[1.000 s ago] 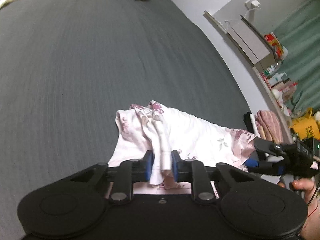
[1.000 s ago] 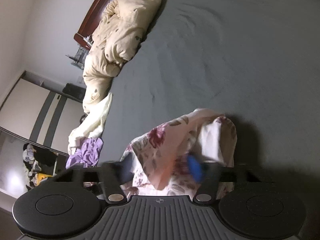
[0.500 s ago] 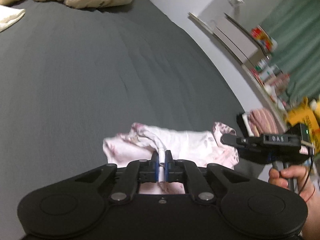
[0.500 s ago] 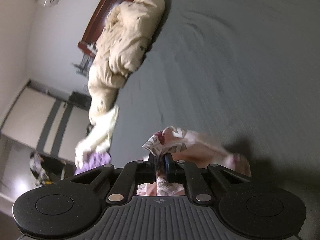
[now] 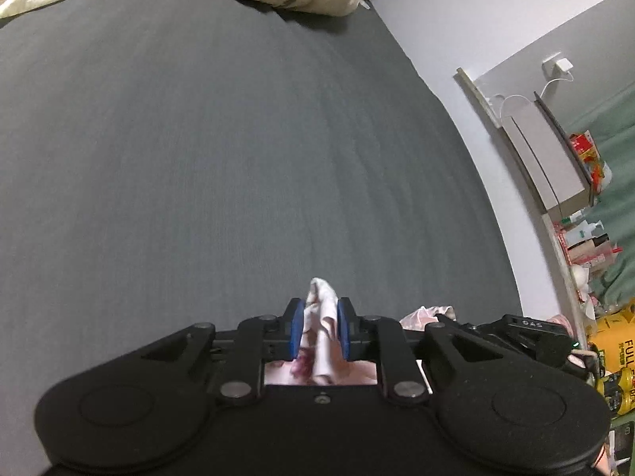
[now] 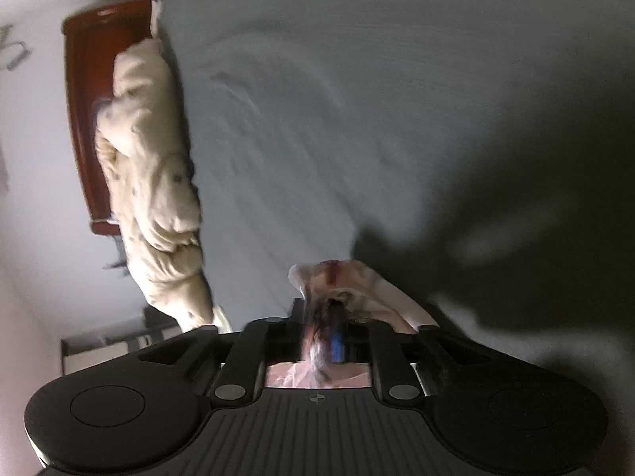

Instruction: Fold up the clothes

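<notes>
A pale pink floral cotton garment [image 5: 323, 317] is bunched between the blue pads [image 5: 297, 329] of the black left gripper [image 5: 320, 331], whose jaws are opening slightly, the cloth still pressed between them. The same garment [image 6: 357, 285] is seen in the black right gripper [image 6: 323, 331], whose jaws are also opening around a fold; blur hides how firmly it is pinched. The garment is held just above the grey ribbed bedsheet [image 5: 198, 158]. Most of the cloth is hidden beneath the gripper bodies. A cream rumpled duvet [image 6: 151, 182] is bundled by the dark red wooden headboard [image 6: 83, 91]. An open grey cardboard box [image 5: 547, 158] stands on the cluttered side shelf; its contents cannot be made out.
</notes>
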Tool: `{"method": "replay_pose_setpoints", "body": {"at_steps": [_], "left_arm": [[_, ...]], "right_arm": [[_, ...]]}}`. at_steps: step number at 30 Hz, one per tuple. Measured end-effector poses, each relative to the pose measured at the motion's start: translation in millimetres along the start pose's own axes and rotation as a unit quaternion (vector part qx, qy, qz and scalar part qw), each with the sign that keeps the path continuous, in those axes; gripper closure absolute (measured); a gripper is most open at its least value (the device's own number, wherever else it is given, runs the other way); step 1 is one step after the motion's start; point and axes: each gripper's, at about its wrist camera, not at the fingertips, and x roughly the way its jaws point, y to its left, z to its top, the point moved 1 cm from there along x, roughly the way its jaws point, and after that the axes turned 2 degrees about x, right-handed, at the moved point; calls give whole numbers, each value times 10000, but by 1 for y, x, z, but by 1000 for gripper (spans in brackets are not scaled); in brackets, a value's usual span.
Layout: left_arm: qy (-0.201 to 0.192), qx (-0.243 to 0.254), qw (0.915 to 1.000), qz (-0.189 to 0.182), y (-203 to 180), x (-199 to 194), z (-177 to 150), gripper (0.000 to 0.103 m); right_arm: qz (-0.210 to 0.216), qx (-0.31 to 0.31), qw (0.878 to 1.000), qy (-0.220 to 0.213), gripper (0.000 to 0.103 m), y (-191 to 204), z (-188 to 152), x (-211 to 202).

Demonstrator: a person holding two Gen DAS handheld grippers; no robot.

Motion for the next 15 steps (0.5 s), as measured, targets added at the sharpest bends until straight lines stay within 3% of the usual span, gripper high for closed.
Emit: {"method": "replay_pose_setpoints", "body": {"at_steps": [2,5,9,12,15], "left_arm": [[-93,2,9999,-74,0,-1,-1,76],[-379,-12,9992,-138,7,-10,0,74],[-609,148,9980,54,12,-25,4,68],[-795,575,9945,369,8,-38,1,56],[-645,905,9932,352,3,-44,-5,52]], "right_arm": [[233,-296,9992,-150,72,6,5,-9],[396,-812,9947,-481,42,19,11,-26],[101,-1978,9800,-187,41,46,-4,-36],[-421,-3135,9486,-36,41,63,-28,-42],[-1018,-4136,9047,60,41,70,-56,-46]]}}
